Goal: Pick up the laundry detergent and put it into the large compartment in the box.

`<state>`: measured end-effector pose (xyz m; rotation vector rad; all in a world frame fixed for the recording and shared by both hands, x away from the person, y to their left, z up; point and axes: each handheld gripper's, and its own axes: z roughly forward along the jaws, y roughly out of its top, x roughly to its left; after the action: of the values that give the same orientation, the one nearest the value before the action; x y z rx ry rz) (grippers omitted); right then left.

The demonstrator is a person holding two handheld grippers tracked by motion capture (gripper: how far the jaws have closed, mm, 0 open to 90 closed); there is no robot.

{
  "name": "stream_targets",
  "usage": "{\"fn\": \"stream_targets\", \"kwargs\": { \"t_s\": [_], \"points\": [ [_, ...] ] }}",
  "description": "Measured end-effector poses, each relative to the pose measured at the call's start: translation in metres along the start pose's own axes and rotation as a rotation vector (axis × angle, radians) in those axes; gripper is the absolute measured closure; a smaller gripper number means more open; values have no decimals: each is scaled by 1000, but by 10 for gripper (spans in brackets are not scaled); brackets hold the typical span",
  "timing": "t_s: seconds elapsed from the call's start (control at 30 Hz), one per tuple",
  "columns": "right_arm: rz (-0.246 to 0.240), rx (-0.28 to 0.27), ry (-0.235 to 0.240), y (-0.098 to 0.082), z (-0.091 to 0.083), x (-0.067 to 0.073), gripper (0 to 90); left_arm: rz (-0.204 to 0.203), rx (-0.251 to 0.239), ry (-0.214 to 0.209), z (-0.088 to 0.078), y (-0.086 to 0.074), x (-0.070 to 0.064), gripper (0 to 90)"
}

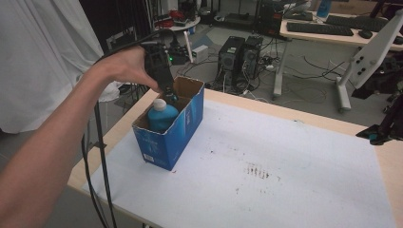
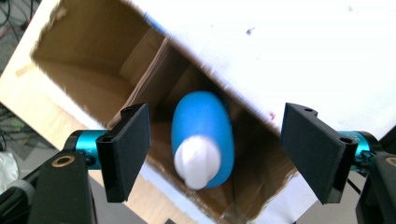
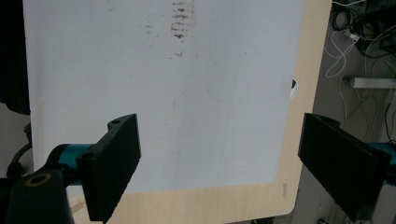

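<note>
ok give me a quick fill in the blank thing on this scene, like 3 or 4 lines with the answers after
1. The blue bottle stands inside an open-topped ____ box.
2. The bottle's cap is ____ in colour.
3. The left gripper hangs over the box with its fingers ____, one on each side of the bottle and not touching it.
4. The right gripper looks down on a white sheet marked with a patch of ____ stains.

Missing words: cardboard; white; open; brown

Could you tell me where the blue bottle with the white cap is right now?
The blue bottle stands upright inside the open blue box at the table's left in the high view, directly below the open left gripper.
</note>
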<state>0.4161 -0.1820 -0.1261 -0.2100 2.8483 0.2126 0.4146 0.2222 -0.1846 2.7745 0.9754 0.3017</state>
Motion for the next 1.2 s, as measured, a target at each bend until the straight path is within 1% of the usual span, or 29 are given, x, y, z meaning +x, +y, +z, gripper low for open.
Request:
{"fn": "stream_targets", "kwargs": {
  "t_s": [0.07, 0.23, 0.33, 0.37, 0.43, 0.5, 0.53, 0.57, 0.6, 0.63, 0.7, 0.8, 0.93, 1.03, 1.07, 1.13, 1.2],
  "points": [
    [0, -1, -1, 0, 0, 0, 123, 25, -10, -2, -2, 8, -6, 247],
    [3, 3, -5, -1, -1, 1, 123, 85, -16, -12, -4, 30, -19, 247],
    [5, 3, -10, -2, -1, 1, 123, 120, -34, -37, 0, 46, -30, 247],
    [6, 2, -12, -2, -1, 1, 123, 137, -32, -50, 2, 53, -35, 247],
    [12, 3, -14, -2, -2, 1, 123, 172, -31, -56, 5, 64, -42, 247],
    [14, 1, -14, -2, -2, 1, 123, 183, -36, -62, 8, 73, -47, 246],
    [12, 2, -15, -2, -3, 1, 123, 195, -35, -65, 9, 78, -51, 247],
    [13, 2, -15, -3, -3, 1, 123, 203, -32, -63, 10, 81, -53, 242],
    [16, 5, -15, -3, -3, 2, 123, 211, -41, -55, 11, 85, -57, 206],
    [17, 5, -16, -3, -3, 2, 123, 224, -46, -60, 11, 89, -60, 191],
    [17, 6, -16, -3, -4, 2, 123, 235, -58, -65, 12, 95, -64, 191],
    [22, 6, -19, -4, -4, 2, 123, 250, -64, -67, 12, 103, -70, 190],
    [19, 5, -20, -2, -3, 1, 123, 294, -51, -74, 17, 113, -80, 186],
    [18, 6, -21, 0, -1, 0, 123, 323, -44, -88, 23, 122, -89, 186],
    [17, 3, -18, 1, 0, 0, 123, 326, -41, -88, 25, 124, -91, 186],
    [16, 2, -15, 3, 1, -1, 123, 357, -31, -90, 28, 130, -96, 186],
    [17, 4, -14, 4, 3, -1, 123, 371, -30, -98, 31, 135, -101, 186]
  ]
}}
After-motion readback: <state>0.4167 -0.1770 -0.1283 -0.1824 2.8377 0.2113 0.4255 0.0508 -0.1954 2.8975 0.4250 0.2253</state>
